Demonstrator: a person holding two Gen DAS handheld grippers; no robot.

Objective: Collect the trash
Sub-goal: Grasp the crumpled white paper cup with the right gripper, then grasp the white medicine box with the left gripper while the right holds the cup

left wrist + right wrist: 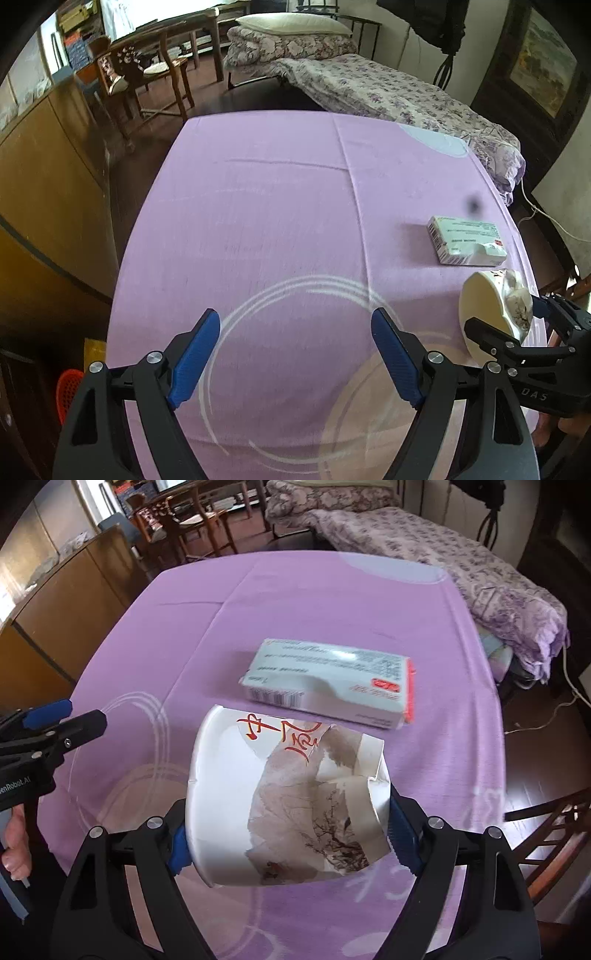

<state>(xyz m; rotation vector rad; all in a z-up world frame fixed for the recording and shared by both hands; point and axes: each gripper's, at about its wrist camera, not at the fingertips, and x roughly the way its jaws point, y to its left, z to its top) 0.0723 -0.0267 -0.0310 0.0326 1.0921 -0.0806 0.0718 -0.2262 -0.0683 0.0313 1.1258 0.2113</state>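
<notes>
A crumpled white paper cup (258,794) with red characters and a tree print lies on its side between the blue pads of my right gripper (288,812), which is shut on it; both pads press its walls. The left wrist view shows the same cup (484,306) at the far right, held in the right gripper (506,314). A white and pale green carton (332,679) with a barcode lies flat on the purple tablecloth just beyond the cup; the carton (465,236) is at the right in the left wrist view. My left gripper (295,317) is open over bare cloth.
The table with the purple cloth (277,221) fills the middle. A bed with floral covers (388,92) runs behind and to the right. A wooden cabinet (44,166) stands left, a red basket (68,387) on the floor below it, a wooden chair (554,830) at right.
</notes>
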